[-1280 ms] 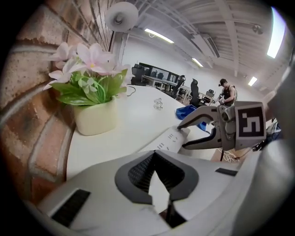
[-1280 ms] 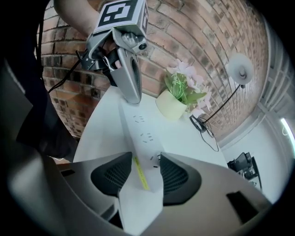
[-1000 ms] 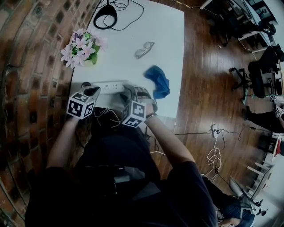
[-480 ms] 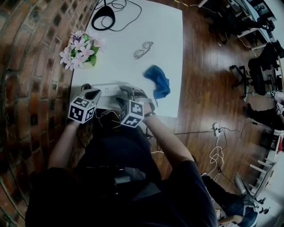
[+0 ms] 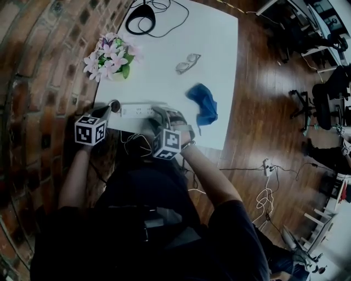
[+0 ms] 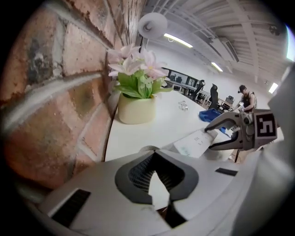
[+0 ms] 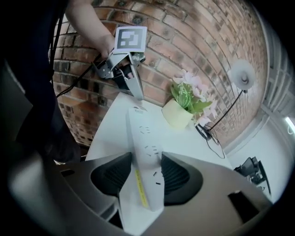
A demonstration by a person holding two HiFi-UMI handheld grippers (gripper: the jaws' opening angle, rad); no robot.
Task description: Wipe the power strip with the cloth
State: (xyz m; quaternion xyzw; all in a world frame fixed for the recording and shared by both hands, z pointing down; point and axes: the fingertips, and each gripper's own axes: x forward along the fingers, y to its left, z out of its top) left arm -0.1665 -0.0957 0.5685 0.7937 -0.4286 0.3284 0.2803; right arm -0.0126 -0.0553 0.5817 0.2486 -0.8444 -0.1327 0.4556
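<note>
The white power strip [image 5: 136, 111] lies along the near edge of the white table [image 5: 164, 38]. Its near end [image 7: 144, 152] sits between the pads of my right gripper [image 5: 157, 113], which has just been closing and is shut on it. My left gripper [image 5: 108, 109] is shut with nothing in it. It hovers at the table's left corner by the brick wall, just off the strip's far end [image 7: 137, 110]. The blue cloth [image 5: 203, 102] lies crumpled on the table to the right, apart from both grippers.
A pot of pink flowers [image 5: 112, 57] stands at the table's left edge against the brick wall [image 5: 38, 60]. Glasses [image 5: 187, 62] lie mid-table. A black lamp base with its cable [image 5: 143, 11] is at the far end. Wood floor and office chairs [image 5: 321, 93] lie to the right.
My left gripper has moved left, away from the strip's end toward the brick wall. The right gripper stays on the strip's other end. The cloth has not moved.
</note>
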